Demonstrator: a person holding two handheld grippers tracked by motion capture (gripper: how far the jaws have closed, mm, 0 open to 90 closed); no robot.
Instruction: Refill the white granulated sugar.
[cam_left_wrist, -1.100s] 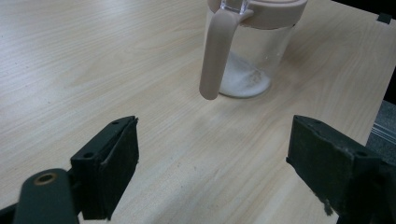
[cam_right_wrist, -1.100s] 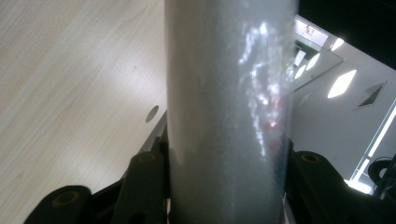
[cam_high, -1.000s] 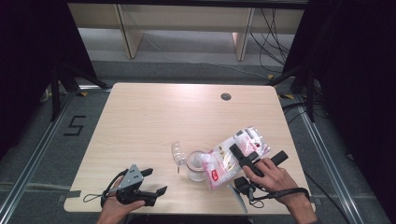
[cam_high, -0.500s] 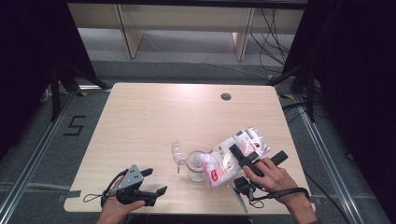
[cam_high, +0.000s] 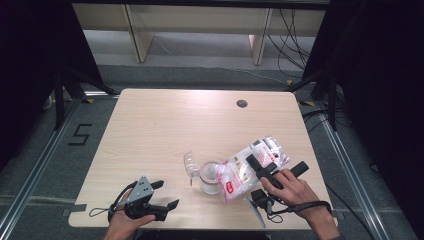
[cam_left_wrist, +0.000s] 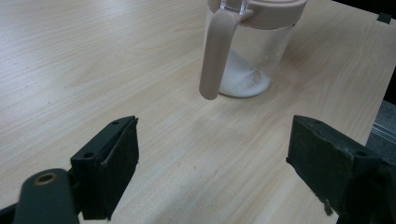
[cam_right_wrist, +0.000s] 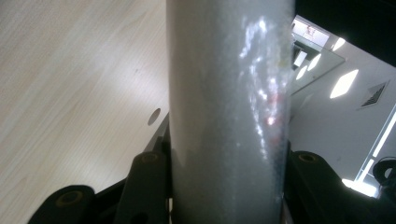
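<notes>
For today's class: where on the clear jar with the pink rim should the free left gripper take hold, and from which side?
Grip the jar across its clear round body below the pink rim, coming in level from the left gripper's side. The pink handle hangs on that face, so straddle it or go just beside it. The bag tilts over the opposite side.

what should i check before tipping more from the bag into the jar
1. Grip on the bag: ok. The right gripper has its jaws pressed on both sides of the bag.
2. Bag mouth over the jar opening: cannot tell. The bag's low end overlaps the jar in the high view, but the mouth itself is hidden.
3. Jar lid out of the way: ok. The clear lid stands flipped open.
4. Jar upright on the table: ok, with some white powder at the bottom.
5. Jar steadied: not ok. The left gripper is open, short of the jar's handle.
</notes>
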